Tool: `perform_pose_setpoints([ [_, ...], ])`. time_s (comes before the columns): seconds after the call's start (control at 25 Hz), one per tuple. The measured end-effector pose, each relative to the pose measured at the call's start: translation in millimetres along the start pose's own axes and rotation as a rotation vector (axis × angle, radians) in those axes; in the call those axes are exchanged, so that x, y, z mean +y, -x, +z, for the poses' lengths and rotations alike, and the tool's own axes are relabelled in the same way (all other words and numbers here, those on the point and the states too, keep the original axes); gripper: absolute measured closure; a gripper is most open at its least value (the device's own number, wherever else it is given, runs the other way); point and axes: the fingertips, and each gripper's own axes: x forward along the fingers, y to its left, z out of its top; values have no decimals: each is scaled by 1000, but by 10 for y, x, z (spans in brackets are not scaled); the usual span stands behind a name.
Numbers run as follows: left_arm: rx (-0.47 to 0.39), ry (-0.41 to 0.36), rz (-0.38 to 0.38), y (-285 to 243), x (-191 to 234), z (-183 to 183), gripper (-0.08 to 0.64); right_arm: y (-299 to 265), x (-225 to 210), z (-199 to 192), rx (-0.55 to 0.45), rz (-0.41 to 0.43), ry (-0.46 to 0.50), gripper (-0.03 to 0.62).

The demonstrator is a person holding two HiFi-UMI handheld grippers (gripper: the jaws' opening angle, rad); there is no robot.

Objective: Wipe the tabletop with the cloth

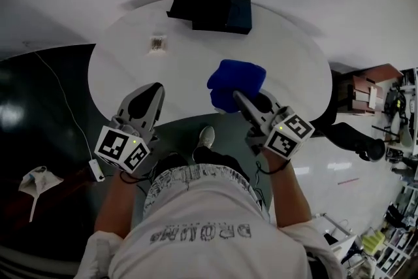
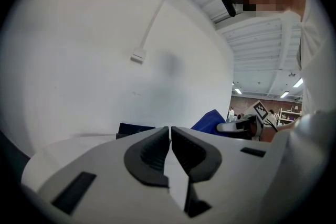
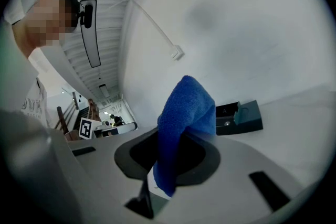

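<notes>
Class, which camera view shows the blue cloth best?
Right gripper view: the blue cloth sits close up, pinched in the right gripper. Head view shows its bunched shape, smaller; left gripper view catches only a corner.

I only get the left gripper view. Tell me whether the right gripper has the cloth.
Observer: Yes. In its own view the right gripper is shut on the cloth, which sticks up from between the jaws.
Operator: Say where that puts the cloth over the table.
Observer: In the head view it is bunched over the near right part of the round table. Whether it touches the top, I cannot tell.
Operator: Report anything on the table that my view misses.
Observer: A small item lies on the far left part, apart from the cloth.
</notes>
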Motion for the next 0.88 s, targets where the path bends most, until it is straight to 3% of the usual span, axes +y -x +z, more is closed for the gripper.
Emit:
perform_pose_setpoints([
  [0.48, 22, 42, 50, -294, 358, -204, 532, -398, -459, 35, 61, 1, 6, 520],
  [0.88, 73, 85, 27, -459, 952, -412, 532, -1035, -777, -87, 124, -65, 39, 522],
])
